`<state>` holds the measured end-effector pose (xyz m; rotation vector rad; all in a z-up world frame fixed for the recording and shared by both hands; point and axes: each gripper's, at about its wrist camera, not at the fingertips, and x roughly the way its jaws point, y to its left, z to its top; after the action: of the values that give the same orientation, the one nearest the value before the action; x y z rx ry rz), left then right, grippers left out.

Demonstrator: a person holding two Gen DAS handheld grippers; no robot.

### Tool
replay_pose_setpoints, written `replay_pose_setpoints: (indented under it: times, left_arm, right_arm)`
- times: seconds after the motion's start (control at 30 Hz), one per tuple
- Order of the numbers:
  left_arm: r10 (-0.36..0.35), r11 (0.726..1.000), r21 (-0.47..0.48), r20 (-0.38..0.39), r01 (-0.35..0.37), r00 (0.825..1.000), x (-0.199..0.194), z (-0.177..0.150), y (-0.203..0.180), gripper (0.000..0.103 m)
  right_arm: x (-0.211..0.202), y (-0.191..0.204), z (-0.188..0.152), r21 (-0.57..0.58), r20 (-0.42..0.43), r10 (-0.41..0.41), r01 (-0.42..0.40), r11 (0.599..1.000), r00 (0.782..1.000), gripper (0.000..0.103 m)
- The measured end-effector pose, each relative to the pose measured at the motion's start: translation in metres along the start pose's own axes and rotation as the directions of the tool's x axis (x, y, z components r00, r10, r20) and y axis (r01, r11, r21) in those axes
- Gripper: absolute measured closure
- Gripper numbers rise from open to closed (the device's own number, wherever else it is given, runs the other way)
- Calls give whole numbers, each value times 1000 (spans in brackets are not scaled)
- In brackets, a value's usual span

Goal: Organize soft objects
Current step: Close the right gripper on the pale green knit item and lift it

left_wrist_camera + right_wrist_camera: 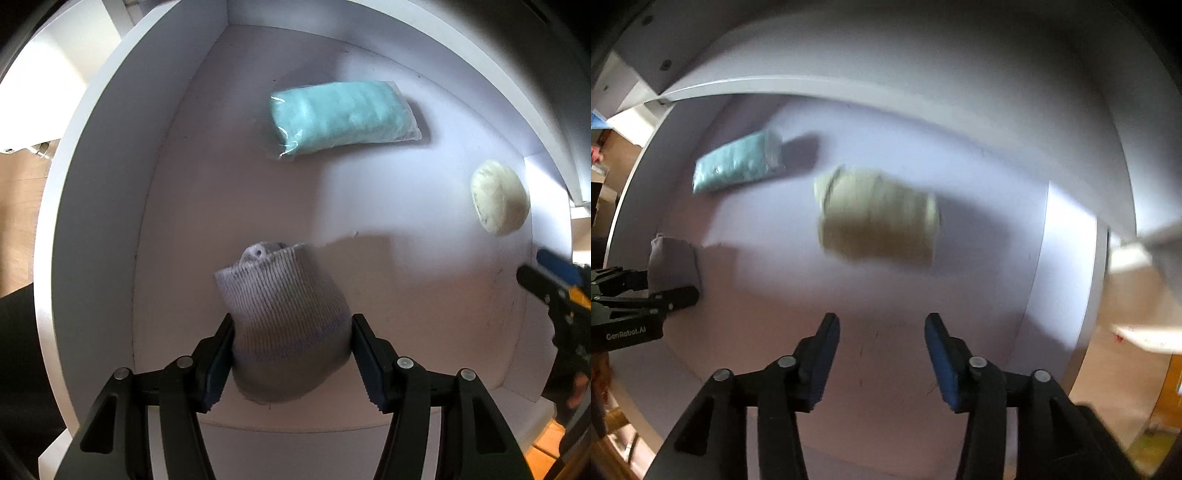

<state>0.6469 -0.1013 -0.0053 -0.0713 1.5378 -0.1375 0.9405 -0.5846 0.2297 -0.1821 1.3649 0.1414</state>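
Grey knitted sock bundle (286, 317) low in the centre of the left wrist view, standing on the white drawer floor (229, 206) near the front wall, ribbed cuff turned toward the top of the frame. Pinched from both sides by the left gripper (291, 354), blue pads (218, 363) pressed into the knit. Same bundle at the left edge of the right wrist view (674, 262), with the left gripper's black fingers (665, 297) around it.

Teal folded cloth in a clear plastic wrap (341, 118) in the upper middle of the left view, lying flat, well apart from the sock bundle; in the right view, upper left (737, 162).

Cream rolled bundle (877, 218) in the centre of the right view, blurred by motion, lying on the drawer floor apart from the teal pack; in the left view, at the right edge (498, 195), close to the drawer's right wall.

Right gripper (882, 354) at the bottom of its own view, fingers spread with nothing between the blue pads (822, 360), only bare floor showing in the gap. A blurred part of it at the far right of the left view (554, 284).

White drawer walls (110, 155) curving around everything; wooden flooring outside at the frame edges.
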Motion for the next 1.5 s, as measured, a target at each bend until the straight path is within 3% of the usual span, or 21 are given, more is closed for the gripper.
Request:
replay_pose_setpoints:
  times: [0.17, 0.27, 0.43, 0.6, 0.77, 1.13, 1.5]
  left_arm:
    - [-3, 1000, -12, 7, 3, 1000, -2, 0, 8, 42]
    - [-12, 999, -33, 8, 12, 1000, -3, 0, 13, 42]
    - [-28, 998, -58, 6, 29, 1000, -2, -1, 23, 42]
    - [-28, 998, -59, 6, 28, 1000, -1, -2, 24, 42]
    - [-19, 999, -45, 6, 19, 1000, 1, -2, 20, 42]
    - [15, 999, 28, 25, -16, 1000, -4, -3, 4, 44]
    - [23, 992, 116, 180, -44, 983, -61, -16, -18, 44]
  right_arm:
    - [0, 14, 40, -7, 87, -2, 3, 1000, 996, 35]
    - [6, 43, 47, -83, 87, -72, 80, 993, 994, 28]
    - [31, 53, 44, -166, 65, -169, 178, 970, 983, 28]
    - [41, 57, 45, -178, 53, -157, 164, 970, 986, 32]
    - [40, 66, 21, -202, 7, -160, 158, 967, 987, 33]
    - [47, 61, -28, -84, -147, -165, 154, 985, 975, 34]
    - [53, 51, -49, 35, -179, -107, 115, 993, 978, 34]
